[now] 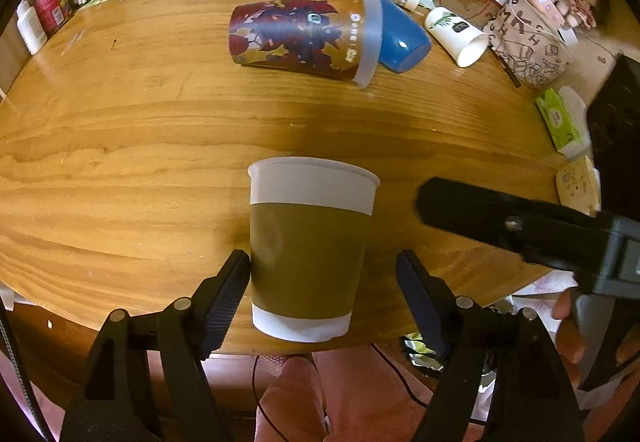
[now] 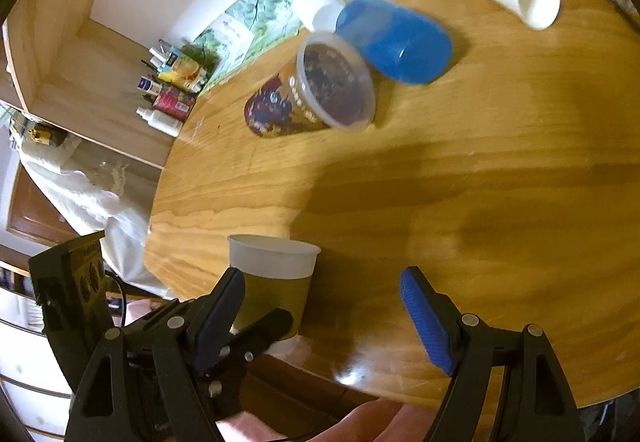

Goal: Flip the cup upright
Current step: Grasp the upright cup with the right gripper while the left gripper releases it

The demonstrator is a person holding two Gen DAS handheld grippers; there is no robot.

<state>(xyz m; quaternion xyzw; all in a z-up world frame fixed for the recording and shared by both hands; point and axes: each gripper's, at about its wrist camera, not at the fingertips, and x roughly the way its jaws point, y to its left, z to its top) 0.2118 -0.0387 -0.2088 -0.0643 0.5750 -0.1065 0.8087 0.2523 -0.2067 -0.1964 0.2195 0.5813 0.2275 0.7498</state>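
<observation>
The olive-sleeved paper cup (image 1: pixel 308 248) stands upright, mouth up, at the wooden table's (image 1: pixel 120 146) near edge; I judge the flip done. My left gripper (image 1: pixel 322 274) is spread around it, one finger touching, so I'd back straight off. My right gripper (image 2: pixel 322 306) hangs released alongside. A printed tumbler (image 1: pixel 300 36) and blue cup (image 1: pixel 400 38) lie well beyond.

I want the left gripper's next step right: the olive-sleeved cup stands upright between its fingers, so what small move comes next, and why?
Probably draw the left gripper straight back. The paper cup already stands rim-up near the table edge, jaws open, only the left finger touching it, so sideways motion might tip it.
</observation>
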